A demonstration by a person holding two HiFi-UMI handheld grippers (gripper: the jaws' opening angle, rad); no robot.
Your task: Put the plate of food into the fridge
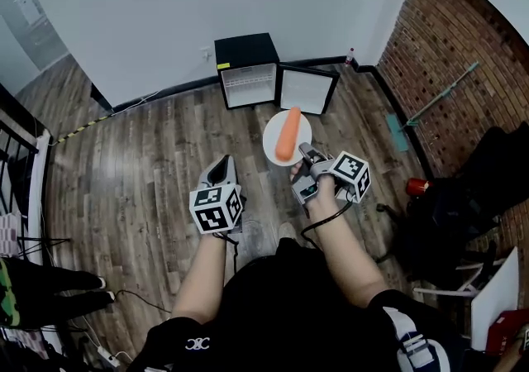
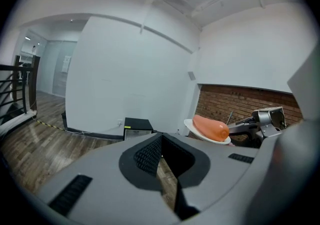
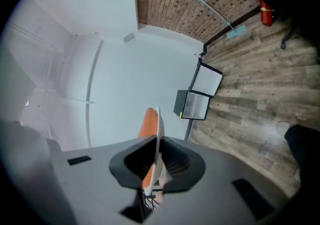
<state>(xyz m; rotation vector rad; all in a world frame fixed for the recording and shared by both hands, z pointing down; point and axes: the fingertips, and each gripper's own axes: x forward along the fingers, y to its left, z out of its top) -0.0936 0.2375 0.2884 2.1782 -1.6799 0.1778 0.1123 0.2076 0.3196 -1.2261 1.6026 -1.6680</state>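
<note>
From the head view, my right claw (image 1: 302,152) is clamped on the near rim of the round white plate (image 1: 271,141), which I hold out in front of me above the wooden floor (image 1: 140,164). A long, smooth orange food (image 1: 288,133) lies lengthwise across the plate. My left claw (image 1: 221,165) hangs beside it, apart from the plate, with nothing in it. Ahead, the small black fridge (image 1: 246,73) stands against the white wall (image 1: 165,7). Its fridge door (image 1: 307,89) is swung open to the right and its pale inside is showing. Bare floor planks lie between the plate and the fridge. A brick wall (image 1: 446,40) runs along the right, with a mop (image 1: 430,102) leaning on it and a red canister (image 1: 416,187) on the floor.

In the left gripper view, my left jaws are together and hold nothing. Their dark ribbed pads meet at the tips. The plate and its food float to the right, level, with the right claw behind them, and the fridge sits low against the wall.

In the right gripper view, the thin plate rim stands edge-on between my ribbed pads, which press on it from both sides. The orange food rises on its left face. The open fridge lies beyond, to the right, well apart.
</note>
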